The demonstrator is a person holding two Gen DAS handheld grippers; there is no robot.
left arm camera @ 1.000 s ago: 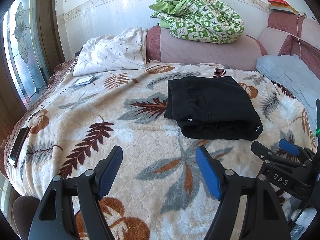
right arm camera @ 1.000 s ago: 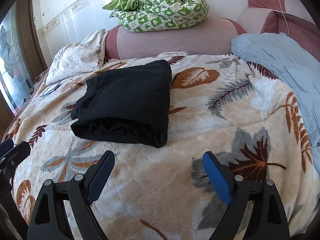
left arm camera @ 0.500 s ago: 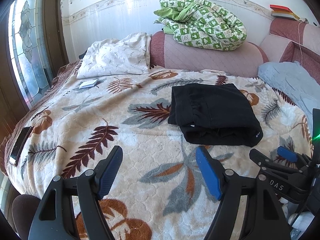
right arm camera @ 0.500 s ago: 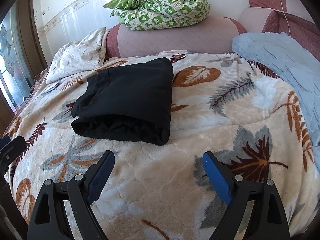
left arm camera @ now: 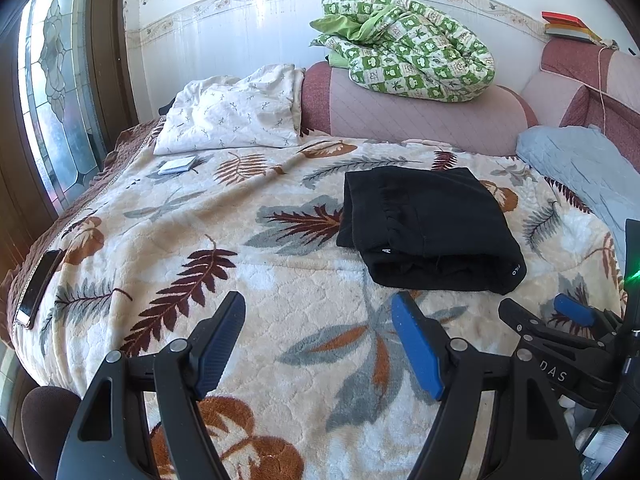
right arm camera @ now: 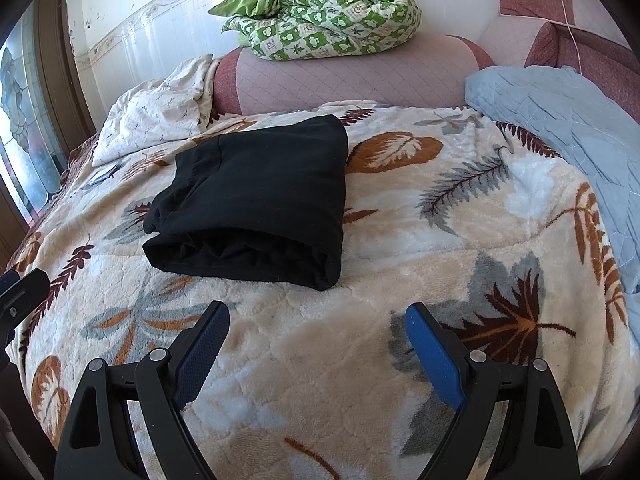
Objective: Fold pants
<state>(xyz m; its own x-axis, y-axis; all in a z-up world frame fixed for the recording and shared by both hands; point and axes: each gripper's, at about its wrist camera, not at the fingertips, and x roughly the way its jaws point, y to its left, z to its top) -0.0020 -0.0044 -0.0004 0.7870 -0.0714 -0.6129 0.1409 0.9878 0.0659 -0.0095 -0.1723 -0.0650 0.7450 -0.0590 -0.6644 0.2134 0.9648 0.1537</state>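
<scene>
Leaf-print bedspread [right arm camera: 400,240] filling frame; black pants [right arm camera: 256,196] folded compact at centre-left of right view, long axis left-right, ahead of right gripper [right arm camera: 316,332], nearer than left gripper [left arm camera: 318,322]; both sets of fingers apart, empty, clear of cloth.

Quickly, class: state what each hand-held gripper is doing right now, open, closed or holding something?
Left hand-held gripper: open, holding nothing.
Right hand-held gripper: open, holding nothing; the folded black pants lie apart from both.
</scene>
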